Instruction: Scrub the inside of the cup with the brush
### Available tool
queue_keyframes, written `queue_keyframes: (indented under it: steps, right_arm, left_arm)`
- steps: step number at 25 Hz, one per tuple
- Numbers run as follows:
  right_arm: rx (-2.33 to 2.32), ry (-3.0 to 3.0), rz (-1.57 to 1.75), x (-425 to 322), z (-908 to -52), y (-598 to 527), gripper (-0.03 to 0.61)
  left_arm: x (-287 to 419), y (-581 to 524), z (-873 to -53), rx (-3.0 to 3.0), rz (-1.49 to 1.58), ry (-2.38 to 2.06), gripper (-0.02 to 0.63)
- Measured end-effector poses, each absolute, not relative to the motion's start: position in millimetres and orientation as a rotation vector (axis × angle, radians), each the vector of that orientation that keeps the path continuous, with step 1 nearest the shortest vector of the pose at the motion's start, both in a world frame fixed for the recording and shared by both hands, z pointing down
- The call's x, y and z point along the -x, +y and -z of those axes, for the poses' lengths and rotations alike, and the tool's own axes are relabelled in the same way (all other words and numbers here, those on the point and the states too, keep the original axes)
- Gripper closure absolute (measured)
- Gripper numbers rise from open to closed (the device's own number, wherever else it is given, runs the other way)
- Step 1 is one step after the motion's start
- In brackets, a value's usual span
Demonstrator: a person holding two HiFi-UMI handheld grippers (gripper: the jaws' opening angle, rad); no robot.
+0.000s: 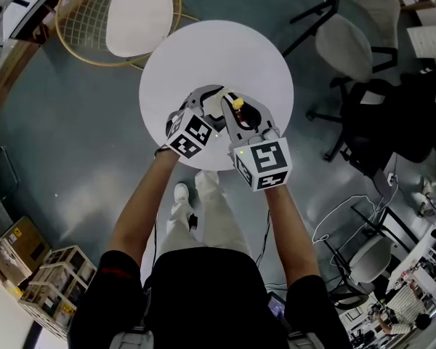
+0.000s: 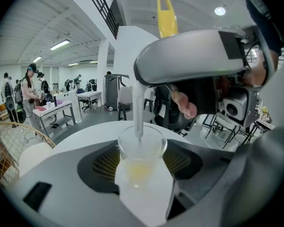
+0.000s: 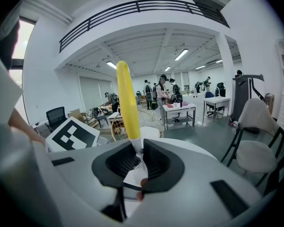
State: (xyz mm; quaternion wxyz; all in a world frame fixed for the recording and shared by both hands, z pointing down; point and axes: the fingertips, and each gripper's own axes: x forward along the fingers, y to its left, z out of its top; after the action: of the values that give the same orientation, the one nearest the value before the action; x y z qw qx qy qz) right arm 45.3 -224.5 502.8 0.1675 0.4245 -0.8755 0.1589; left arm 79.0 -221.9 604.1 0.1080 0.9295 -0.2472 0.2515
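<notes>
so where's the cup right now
In the left gripper view the clear cup sits clamped in the left hand-held gripper, over the round white table, brush shaft dipping inside.

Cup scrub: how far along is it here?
Done: the left hand-held gripper clamps the cup, the right hand-held gripper clamps the brush just below its yellow handle, and the white stem reaches down into the cup. In hand: scrubbing the inside. Left: finish the scrub, lift the brush out, set both down.
</notes>
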Motion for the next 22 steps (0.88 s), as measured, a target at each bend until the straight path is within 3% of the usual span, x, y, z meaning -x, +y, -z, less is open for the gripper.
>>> queue_keyframes:
  steps: [22]
  right_arm:
    - [-1.245, -2.487, -0.423, -51, -488, -225, 0.526]
  left_arm:
    - [-79, -221, -603, -2.747, -0.721, -0.724, 0.319]
